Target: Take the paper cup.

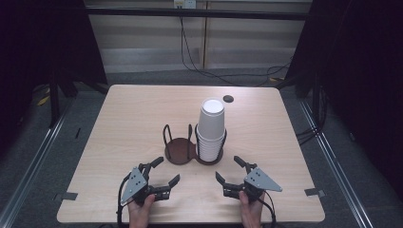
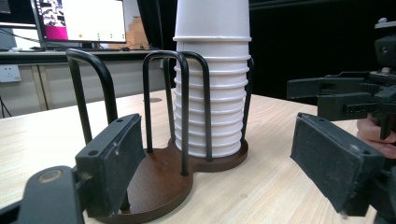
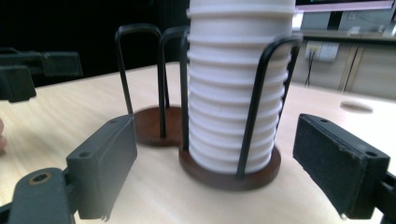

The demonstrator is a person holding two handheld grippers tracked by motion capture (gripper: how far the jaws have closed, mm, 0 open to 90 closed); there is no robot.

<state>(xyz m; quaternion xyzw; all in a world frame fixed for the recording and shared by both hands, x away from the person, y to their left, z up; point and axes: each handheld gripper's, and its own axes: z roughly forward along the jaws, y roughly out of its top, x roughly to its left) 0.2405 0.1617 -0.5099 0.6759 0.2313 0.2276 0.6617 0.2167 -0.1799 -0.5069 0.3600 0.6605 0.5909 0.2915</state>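
While both grippers hover near the front edge of the table (image 1: 119, 114), nothing has been picked up. The left gripper (image 1: 165, 171) and the right gripper (image 1: 229, 170) each stand with jaws spread wide and empty, pointed at the cup holder (image 1: 180, 151). The stack of white cups (image 1: 211, 130) sits upside down in the holder's right ring; the left ring is bare. By the look of it, all the handling of cups is yet to come.

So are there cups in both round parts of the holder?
No, the stack of white cups fills only the right ring of the holder, and the left ring shows its bare brown base.
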